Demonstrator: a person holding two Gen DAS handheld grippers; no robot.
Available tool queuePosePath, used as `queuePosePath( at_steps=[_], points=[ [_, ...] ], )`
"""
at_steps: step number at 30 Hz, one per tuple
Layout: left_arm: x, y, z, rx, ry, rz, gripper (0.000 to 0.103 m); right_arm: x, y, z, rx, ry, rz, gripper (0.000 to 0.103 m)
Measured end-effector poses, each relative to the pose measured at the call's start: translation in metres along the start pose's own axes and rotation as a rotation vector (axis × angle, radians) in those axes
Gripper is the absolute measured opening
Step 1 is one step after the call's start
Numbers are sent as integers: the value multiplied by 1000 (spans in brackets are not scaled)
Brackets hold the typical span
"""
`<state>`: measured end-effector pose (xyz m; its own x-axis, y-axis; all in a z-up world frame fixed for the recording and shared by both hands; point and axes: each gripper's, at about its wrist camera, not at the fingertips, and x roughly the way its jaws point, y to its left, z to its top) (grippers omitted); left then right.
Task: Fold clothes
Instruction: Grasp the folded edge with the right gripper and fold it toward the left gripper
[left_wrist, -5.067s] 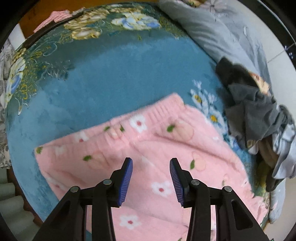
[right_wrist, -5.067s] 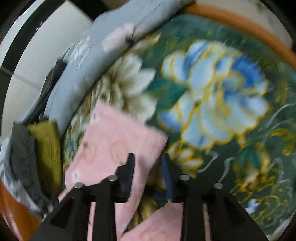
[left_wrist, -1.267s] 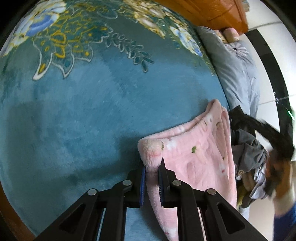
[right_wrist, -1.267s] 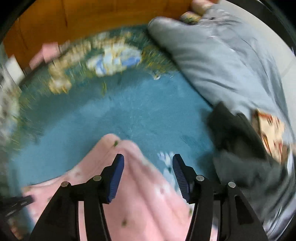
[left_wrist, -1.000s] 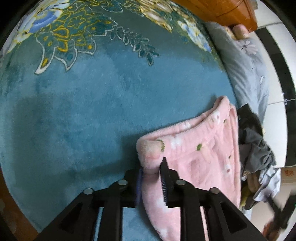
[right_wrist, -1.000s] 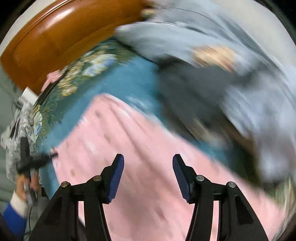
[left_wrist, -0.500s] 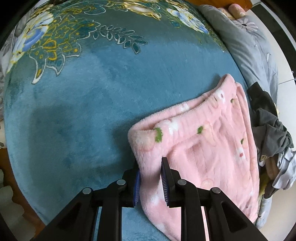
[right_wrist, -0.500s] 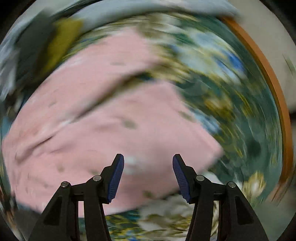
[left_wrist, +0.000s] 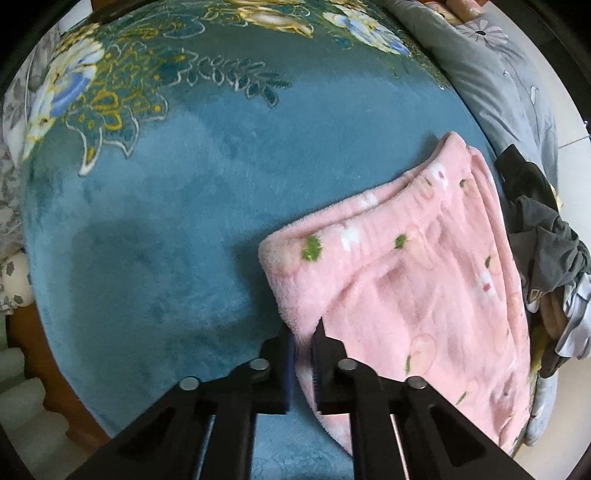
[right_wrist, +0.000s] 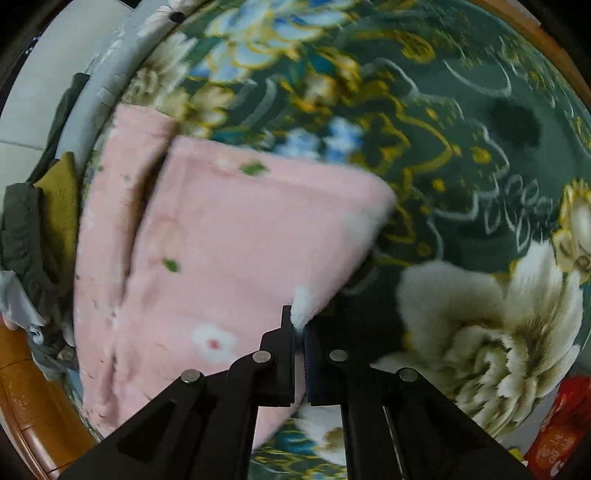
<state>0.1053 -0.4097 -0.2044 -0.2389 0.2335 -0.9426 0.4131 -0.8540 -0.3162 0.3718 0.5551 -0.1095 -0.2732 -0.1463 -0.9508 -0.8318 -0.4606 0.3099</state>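
Between left gripper (left_wrist: 302, 334) jaws: pink fleece garment (left_wrist: 413, 280) edge, pinched.
Right gripper (right_wrist: 300, 325): apparently clamped on garment's hem; view blurred.
Beneath both: teal floral blanket (left_wrist: 177, 206).

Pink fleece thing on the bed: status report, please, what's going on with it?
Left gripper shut on pink fleece garment edge. Right gripper shut on another edge. Garment folded over, on blue floral blanket. Dark clothes pile beside it, not in the way.

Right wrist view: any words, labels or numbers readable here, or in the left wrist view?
Red packet at the lower right edge of the right wrist view: yellow characters, too blurred and cut off to read.
Pink fleece garment, blue floral blanket, clothes pile: no text visible.
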Motion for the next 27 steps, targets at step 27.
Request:
queuePosePath(
  at_steps=[27],
  points=[
    [-26, -159, 143, -302, -43, -380, 5, 19, 240, 173, 16, -73, 138, 3]
  ],
)
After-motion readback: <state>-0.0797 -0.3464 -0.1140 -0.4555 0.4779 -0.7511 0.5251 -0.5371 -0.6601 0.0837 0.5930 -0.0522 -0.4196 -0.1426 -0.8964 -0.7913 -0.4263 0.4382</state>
